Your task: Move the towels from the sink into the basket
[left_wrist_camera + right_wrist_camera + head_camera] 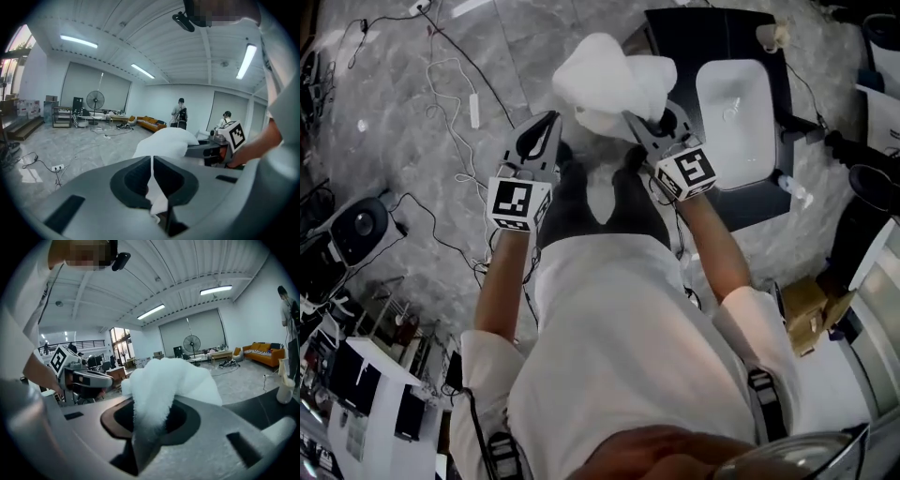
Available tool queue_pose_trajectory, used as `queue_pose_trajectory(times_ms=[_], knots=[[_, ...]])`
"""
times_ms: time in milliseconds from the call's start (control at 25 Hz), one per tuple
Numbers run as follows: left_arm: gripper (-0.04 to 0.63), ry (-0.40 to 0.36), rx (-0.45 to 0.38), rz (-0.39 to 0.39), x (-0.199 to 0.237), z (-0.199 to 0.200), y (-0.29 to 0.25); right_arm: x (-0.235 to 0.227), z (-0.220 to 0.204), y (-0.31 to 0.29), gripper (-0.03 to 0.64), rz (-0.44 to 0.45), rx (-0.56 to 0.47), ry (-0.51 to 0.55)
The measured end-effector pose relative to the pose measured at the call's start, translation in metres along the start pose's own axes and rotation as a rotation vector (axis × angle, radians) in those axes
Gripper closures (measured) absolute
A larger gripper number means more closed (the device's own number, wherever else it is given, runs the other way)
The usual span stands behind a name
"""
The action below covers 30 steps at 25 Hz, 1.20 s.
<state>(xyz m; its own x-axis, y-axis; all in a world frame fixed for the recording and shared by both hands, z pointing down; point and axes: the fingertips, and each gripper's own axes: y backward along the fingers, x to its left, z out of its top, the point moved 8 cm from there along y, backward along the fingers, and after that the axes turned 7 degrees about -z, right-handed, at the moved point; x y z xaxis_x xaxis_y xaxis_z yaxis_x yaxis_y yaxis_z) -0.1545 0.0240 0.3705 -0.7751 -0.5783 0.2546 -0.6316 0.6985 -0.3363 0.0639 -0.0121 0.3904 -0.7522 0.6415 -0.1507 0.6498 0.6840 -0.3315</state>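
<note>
I hold one white towel point(609, 80) up in the air between my two tools, clear of the sink point(750, 155). In the head view it hangs over the grey floor point(403, 112) in front of my feet, and its far side overlaps the left edge of the dark desk point(694, 33) that carries the sink.

My left tool point(151, 174) is pinched nearly closed on a thin edge of the towel; a narrow strip of white cloth runs down between the two jaws. My right tool point(150, 420) is clamped on a thicker, fluffy fold, which bulges out above the jaws and keeps them a little apart. The two tools sit near each other, each on its own side of the towel. The white basin holds no cloth that I can see.
</note>
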Motion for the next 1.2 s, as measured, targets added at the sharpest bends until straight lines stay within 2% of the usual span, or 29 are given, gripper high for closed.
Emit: queue_pose_trajectory(times_ms=[160, 400, 640, 960, 1080, 1200], knots=[[0.577, 0.017, 0.068, -0.025, 0.023, -0.065, -0.031, -0.01, -0.077, -0.038, 0.508, -0.034, 0.087, -0.044], [0.577, -0.009, 0.122, -0.034, 0.056, -0.173, -0.087, -0.042, -0.216, -0.105, 0.508, -0.106, 0.207, -0.112], [0.577, 0.081, 0.191, -0.01, 0.104, -0.325, -0.142, -0.062, -0.393, -0.179, 0.503, -0.153, 0.367, -0.138], [0.577, 0.136, 0.276, -0.023, 0.131, -0.491, -0.19, -0.085, -0.588, -0.242, 0.485, -0.244, 0.528, -0.155], [0.577, 0.154, 0.309, -0.026, 0.131, -0.537, -0.201, -0.088, -0.639, -0.251, 0.427, -0.26, 0.572, -0.151], [0.577, 0.172, 0.334, -0.024, 0.133, -0.565, -0.21, -0.088, -0.666, -0.253, 0.318, -0.265, 0.587, -0.148]])
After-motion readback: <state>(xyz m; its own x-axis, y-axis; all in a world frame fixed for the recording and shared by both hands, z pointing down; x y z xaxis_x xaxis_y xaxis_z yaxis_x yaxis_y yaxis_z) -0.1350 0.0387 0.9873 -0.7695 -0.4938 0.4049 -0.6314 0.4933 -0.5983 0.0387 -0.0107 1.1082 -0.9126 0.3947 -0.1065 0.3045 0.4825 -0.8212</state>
